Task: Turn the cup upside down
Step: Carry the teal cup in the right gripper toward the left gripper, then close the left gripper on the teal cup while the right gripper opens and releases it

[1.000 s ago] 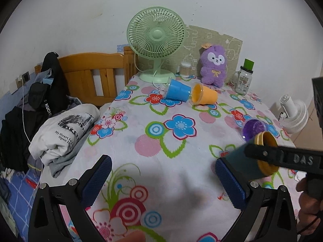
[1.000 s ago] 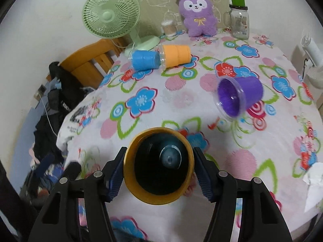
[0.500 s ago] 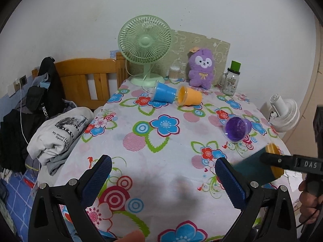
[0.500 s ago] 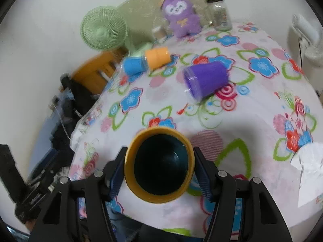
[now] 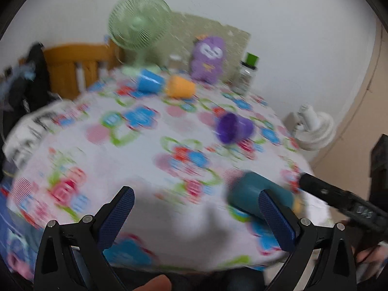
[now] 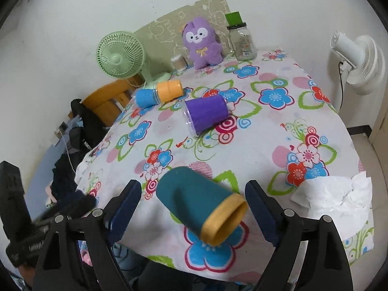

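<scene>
A teal cup with a yellow rim (image 6: 201, 208) lies on its side on the flowered tablecloth (image 6: 254, 143) near the front edge, mouth toward me. My right gripper (image 6: 194, 208) is open, its fingers either side of the cup and apart from it. The cup also shows in the blurred left wrist view (image 5: 257, 196), behind the right finger of my open, empty left gripper (image 5: 196, 208).
A purple cup (image 6: 206, 112), an orange cup (image 6: 169, 89) and a blue cup (image 6: 145, 98) lie on their sides farther back. A green fan (image 6: 118, 58), purple plush (image 6: 202, 41) and glass jar (image 6: 240, 38) stand at the back. Crumpled tissue (image 6: 332, 194) lies front right.
My right gripper has opened and let go of the teal cup, which now lies on the table on its side. The left wrist view has shifted and blurred with motion.
</scene>
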The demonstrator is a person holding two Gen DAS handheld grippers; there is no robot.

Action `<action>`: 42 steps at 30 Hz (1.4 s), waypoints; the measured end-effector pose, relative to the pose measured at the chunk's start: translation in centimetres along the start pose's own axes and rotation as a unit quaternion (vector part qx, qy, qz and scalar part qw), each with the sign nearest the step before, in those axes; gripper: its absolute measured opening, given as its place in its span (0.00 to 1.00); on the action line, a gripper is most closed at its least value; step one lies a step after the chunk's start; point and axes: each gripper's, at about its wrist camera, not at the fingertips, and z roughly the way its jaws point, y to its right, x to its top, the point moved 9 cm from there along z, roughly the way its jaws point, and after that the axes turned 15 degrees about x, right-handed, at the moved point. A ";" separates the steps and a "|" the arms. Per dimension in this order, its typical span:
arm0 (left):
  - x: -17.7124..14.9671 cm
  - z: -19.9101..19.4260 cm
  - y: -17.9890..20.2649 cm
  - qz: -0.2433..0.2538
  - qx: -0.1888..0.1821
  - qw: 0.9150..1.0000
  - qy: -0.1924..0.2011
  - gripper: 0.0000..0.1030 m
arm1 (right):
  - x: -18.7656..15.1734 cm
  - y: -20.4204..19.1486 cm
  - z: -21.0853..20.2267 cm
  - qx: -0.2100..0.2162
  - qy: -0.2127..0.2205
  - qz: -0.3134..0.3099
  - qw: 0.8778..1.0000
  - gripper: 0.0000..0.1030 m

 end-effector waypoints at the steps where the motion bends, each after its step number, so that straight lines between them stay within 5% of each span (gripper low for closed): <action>1: -0.4 0.2 0.9 0.000 -0.007 1.000 -0.012 1.00 | 0.0 0.2 -0.2 -0.001 0.000 0.000 1.000 0.87; 5: -1.3 1.3 3.3 -0.025 -0.019 0.998 -0.060 1.00 | 0.1 1.5 -2.0 -0.004 0.008 -0.004 1.000 0.87; 13: -0.6 2.7 5.2 -0.100 0.012 0.991 -0.085 1.00 | -0.3 4.9 -4.6 0.000 0.021 -0.001 1.000 0.87; 42: -1.2 5.9 8.5 -0.115 0.053 0.984 -0.129 1.00 | -1.6 8.1 -4.0 0.006 -0.009 -0.009 1.000 0.88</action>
